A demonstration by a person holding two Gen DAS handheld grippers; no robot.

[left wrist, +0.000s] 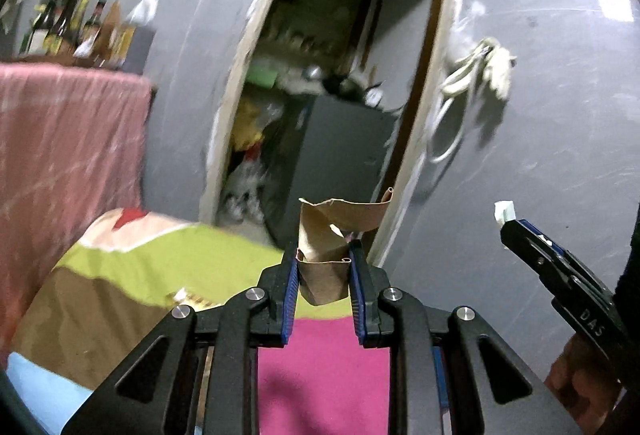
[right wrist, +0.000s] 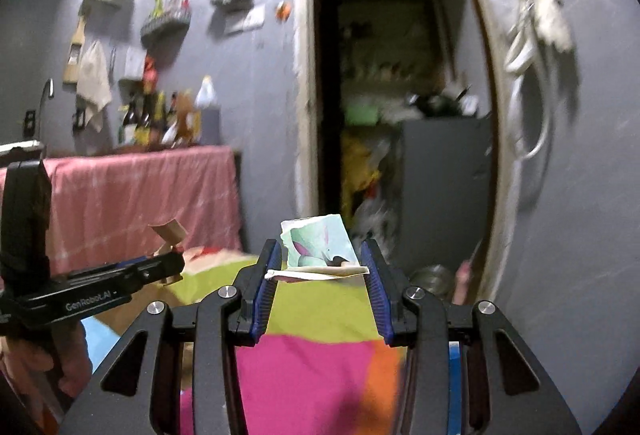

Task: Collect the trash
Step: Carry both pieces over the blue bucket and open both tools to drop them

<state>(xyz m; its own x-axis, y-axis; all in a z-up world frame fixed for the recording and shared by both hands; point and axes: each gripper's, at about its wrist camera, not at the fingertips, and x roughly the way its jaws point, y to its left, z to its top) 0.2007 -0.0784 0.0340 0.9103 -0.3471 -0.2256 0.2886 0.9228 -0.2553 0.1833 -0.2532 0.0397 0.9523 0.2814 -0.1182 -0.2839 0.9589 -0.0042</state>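
Left claw: your left gripper (left wrist: 323,267) is clamped on a crumpled scrap of brown paper (left wrist: 334,235); both blue pads press its sides and the torn upper part sticks out past the fingertips.
Left claw, seen from the right camera: it sits far to the left of your right claw (right wrist: 170,267), with the brown scrap poking up from its tip.
Below the left claw: a patchwork cloth (left wrist: 168,259) of green, brown and magenta panels lies under the fingers.
Left of the left claw: a pink cloth (left wrist: 68,139) drapes over a counter, with bottles (left wrist: 68,27) standing on top, blurred.
Ahead of both claws: an open doorway (left wrist: 332,75) in the grey wall, a dark cabinet (left wrist: 332,155) and clutter inside.
Right claw: your right gripper (right wrist: 322,267) holds a folded piece of printed paper (right wrist: 318,247), pale green with a purple flower; its flat lower edge spans the gap and meets both blue pads.
Right claw, seen from the left camera: it shows far to the right of your left claw (left wrist: 508,223), a white bit of paper at its tip.
Right of the right claw: a bundle of white cord (right wrist: 536,31) hangs on the wall beside the door frame.
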